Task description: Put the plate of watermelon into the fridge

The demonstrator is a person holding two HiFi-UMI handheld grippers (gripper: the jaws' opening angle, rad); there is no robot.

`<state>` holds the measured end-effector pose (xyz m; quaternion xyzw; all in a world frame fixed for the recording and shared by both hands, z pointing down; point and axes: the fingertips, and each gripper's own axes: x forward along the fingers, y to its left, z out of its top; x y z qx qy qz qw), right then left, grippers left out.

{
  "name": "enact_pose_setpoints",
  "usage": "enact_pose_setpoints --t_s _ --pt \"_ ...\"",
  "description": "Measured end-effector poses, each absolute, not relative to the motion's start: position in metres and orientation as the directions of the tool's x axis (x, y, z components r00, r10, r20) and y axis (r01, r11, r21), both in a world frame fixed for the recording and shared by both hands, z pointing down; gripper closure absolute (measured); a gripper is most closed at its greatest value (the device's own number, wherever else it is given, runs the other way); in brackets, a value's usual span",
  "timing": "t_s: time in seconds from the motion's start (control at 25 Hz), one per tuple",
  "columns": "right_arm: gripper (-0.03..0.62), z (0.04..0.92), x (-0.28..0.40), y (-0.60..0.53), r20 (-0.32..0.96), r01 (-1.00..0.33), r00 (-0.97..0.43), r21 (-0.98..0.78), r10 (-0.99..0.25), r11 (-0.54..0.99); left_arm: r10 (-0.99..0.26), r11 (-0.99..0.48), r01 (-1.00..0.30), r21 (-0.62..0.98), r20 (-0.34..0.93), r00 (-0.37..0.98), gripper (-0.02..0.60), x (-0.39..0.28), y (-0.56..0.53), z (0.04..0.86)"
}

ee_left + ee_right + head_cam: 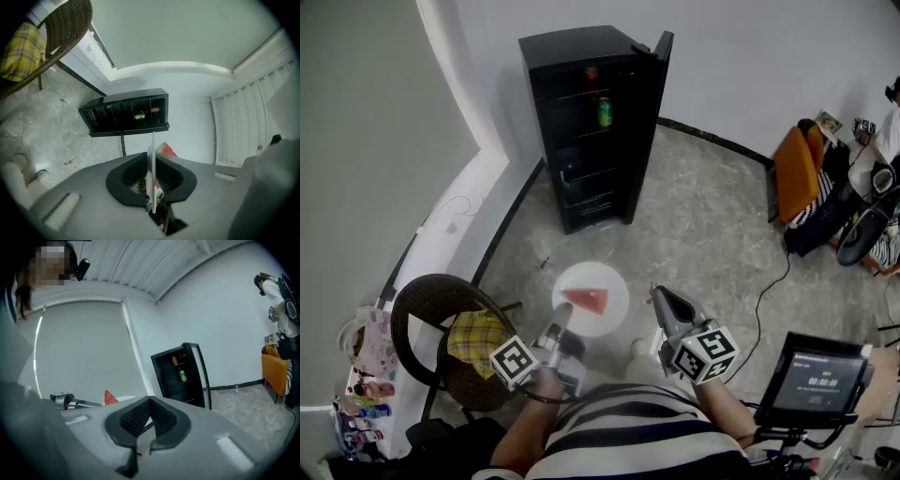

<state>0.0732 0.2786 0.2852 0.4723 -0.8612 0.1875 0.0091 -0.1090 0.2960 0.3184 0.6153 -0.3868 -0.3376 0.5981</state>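
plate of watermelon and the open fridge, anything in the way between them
Nothing in the way: in the head view only bare floor shows between the plate, held by the left gripper, and the fridge.

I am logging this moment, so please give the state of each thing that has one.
fridge: door open.
plate: held up by its rim.
watermelon slice: lying on the plate.
left claw: shut on the plate.
right claw: shut, empty.
green can: upright on a shelf.

White plate (606, 276), red watermelon (587, 300), black fridge (591, 122), yellow checked cloth (475, 337)
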Motion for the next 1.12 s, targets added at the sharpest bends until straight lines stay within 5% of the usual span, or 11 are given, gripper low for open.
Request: enact_pose_setpoints --t_s 1.12 --pt "0.597 0.2797 0.0733 0.2774 0.172 -0.816 -0.546 -0.331 -0.820 0.474 -0.885 0.017 -0.052 0.998 0.039 0.463 0.546 -0.1096 0.2961 0.3118"
